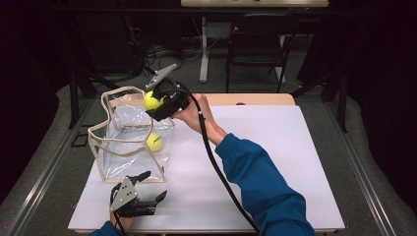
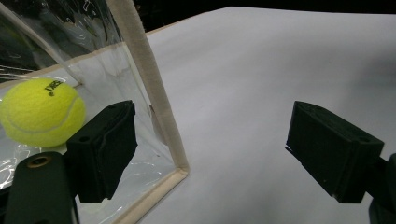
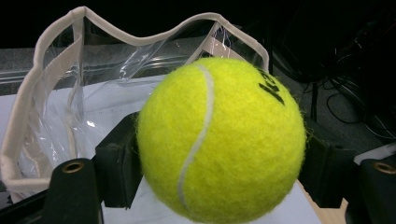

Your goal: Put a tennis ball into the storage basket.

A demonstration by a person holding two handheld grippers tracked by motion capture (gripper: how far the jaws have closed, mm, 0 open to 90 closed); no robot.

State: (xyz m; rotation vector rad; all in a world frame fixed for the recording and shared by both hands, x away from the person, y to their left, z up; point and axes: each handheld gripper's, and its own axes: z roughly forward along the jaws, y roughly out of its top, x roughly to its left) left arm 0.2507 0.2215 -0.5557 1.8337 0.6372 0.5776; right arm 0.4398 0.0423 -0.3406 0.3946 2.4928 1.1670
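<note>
Nearest the high camera, at the bottom edge of the white table top (image 1: pixel 275 162), the left gripper (image 1: pixel 147 189) rests low over the surface in the person's left hand (image 1: pixel 123 221), with its grey three-cornered plate (image 1: pixel 123 194) on top. Its two black jaws stand wide apart with nothing between them. In the left gripper view they frame the near bottom corner of a clear plastic bag with cream fabric edging (image 2: pixel 154 93), which stands just beyond the tips; one pad lies in front of the bag's transparent wall, but whether it touches the wall cannot be told.

Inside that bag (image 1: pixel 129 140), on its floor, lies a yellow-green tennis ball (image 1: pixel 154 142), seen through the clear wall in the left gripper view as well (image 2: pixel 41 112). The bag stands upright and open at the top, near the left side of the table.

Higher up, the right gripper (image 1: pixel 156 104) is held in the person's right hand (image 1: pixel 194 115), whose blue sleeve (image 1: pixel 260 182) reaches in from the lower right, with a black cable (image 1: pixel 216 162) trailing back along the arm. Its jaws are clamped on a second yellow-green tennis ball (image 3: pixel 219 140), one pad pressing each side. This held ball (image 1: pixel 152 101) hangs above the bag's wavy rim (image 3: pixel 140 39), over the far right part of the opening, clear of the table.
</note>
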